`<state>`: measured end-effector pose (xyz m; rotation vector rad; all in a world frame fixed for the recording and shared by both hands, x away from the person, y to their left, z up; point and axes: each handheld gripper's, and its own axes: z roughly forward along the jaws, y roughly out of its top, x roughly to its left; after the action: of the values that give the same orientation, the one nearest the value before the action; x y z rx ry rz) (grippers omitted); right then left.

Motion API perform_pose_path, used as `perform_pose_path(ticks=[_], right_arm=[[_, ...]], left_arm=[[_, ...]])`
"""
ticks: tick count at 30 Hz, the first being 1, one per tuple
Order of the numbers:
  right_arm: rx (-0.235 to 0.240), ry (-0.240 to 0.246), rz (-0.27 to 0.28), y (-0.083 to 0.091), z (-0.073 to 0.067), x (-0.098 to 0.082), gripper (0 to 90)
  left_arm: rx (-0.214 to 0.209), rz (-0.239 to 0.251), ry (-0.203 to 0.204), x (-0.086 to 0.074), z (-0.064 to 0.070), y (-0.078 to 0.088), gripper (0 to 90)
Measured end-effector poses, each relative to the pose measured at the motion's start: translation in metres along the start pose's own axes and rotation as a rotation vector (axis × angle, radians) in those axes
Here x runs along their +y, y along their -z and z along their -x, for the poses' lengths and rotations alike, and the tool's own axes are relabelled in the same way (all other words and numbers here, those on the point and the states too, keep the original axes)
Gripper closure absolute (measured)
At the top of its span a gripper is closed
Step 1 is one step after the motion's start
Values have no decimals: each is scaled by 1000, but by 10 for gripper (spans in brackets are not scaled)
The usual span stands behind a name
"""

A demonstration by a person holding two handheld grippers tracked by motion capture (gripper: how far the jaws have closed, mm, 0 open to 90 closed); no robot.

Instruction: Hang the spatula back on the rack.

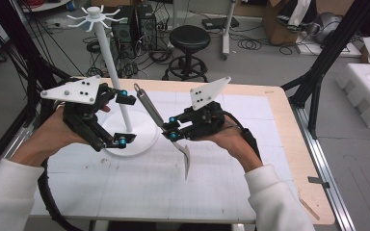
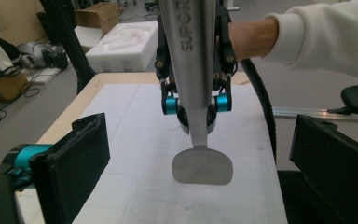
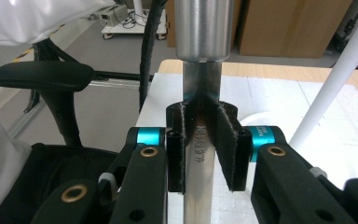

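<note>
1. A white gridded table (image 1: 125, 187) is sitting amid cables and boxes.
2. The right gripper (image 1: 172, 130), centre frame, is clamping a steel spatula (image 1: 150, 108) by its flat shaft, blade hanging toward the mat.
3. The left gripper (image 1: 123, 119), at left, is standing wide open beside the white rack stand (image 1: 110, 67).

Steel spatula (image 2: 200, 140) hanging centre frame, clamped by the far tongs (image 2: 196, 105), blade above the white table (image 2: 135, 140), own black jaws apart at the lower corners

Steel spatula (image 1: 173, 137): held off table, tilted, round handle up-left, flat blade down.
</note>
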<state>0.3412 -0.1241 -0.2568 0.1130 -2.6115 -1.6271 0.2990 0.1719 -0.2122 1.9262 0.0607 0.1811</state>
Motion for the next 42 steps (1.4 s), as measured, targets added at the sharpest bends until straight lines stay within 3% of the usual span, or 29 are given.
perform_pose_path(ticks=[14,23,31,42], right_arm=[[16,-2,-1,-6,2,0,749],[23,7,1,-5,3,0,749],[33,10,-10,-6,2,0,749],[36,19,-9,-7,3,0,749]], left_arm=[[-32,23,4,17,-7,-9,107],[-76,42,10,27,-10,-13,231],[-82,18,19,32,-11,-14,377],[-96,21,33,36,-13,-12,549]])
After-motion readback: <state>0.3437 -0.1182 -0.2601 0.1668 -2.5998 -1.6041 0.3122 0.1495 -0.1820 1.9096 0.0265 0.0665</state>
